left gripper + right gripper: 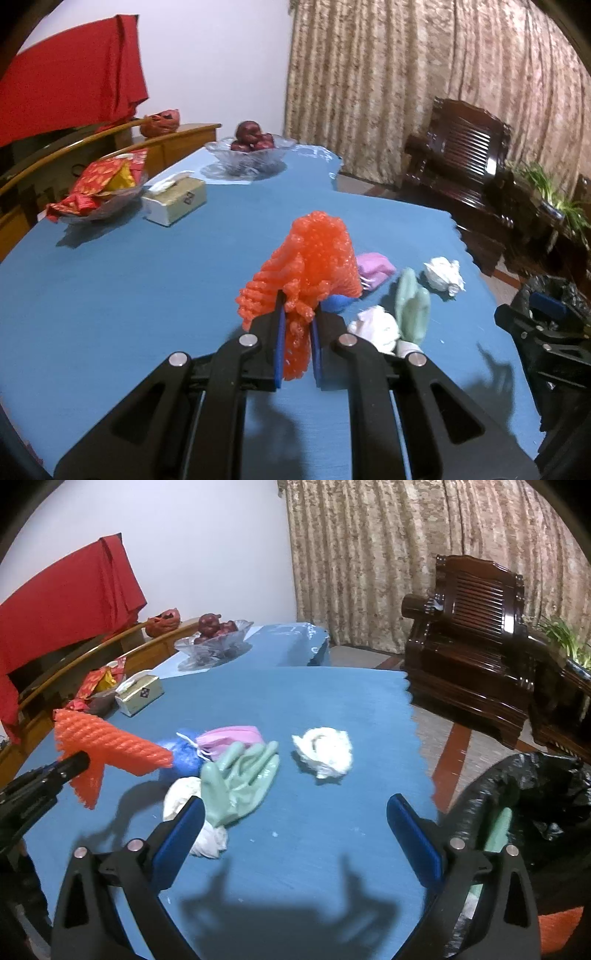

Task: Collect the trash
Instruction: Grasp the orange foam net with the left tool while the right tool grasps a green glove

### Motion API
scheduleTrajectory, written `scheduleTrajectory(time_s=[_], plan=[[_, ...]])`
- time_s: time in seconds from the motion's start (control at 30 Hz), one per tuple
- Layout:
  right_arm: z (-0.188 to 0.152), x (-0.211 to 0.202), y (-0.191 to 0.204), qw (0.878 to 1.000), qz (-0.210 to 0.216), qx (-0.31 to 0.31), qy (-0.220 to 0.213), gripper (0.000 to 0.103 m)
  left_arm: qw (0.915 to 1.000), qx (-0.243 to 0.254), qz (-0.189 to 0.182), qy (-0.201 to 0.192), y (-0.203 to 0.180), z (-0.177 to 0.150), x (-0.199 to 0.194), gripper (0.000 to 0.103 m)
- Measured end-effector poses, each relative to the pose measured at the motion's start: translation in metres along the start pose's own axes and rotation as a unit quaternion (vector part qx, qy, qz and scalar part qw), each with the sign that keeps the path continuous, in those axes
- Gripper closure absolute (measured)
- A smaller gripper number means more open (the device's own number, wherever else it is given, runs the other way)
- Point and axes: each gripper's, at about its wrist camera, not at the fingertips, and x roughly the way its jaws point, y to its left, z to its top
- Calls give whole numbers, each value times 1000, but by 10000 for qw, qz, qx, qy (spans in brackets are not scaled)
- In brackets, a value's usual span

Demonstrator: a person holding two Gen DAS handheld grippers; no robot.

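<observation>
The left gripper (298, 317) is clamped on an orange foam net (310, 258), lifted off the table (314, 701). Still lying toward the table's right edge: a blue wad (181, 755), pink mask (229, 736), green glove (240, 779), two tissue balls (325, 751). The right gripper (295, 812) gapes wide, empty. The bin (524, 794) past that edge already holds some trash, so roughly midway

Left tongs (298, 317) clamped, lifted; right tongs (295, 812) spread wide, seemingly low.
</observation>
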Motion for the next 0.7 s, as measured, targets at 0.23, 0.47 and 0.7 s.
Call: scheduleTrajectory(time_s=[0.23, 0.47, 0.7], plan=[[0, 23, 22, 9999, 65, -123, 92, 12, 9998, -145, 146, -82, 19, 0, -2, 92], [-3, 56, 34, 9992, 90, -180, 357, 25, 9997, -235, 93, 64, 24, -8, 11, 92], [-3, 79, 42, 9980, 151, -273, 554, 38, 9994, -272, 41, 205, 27, -16, 24, 92]])
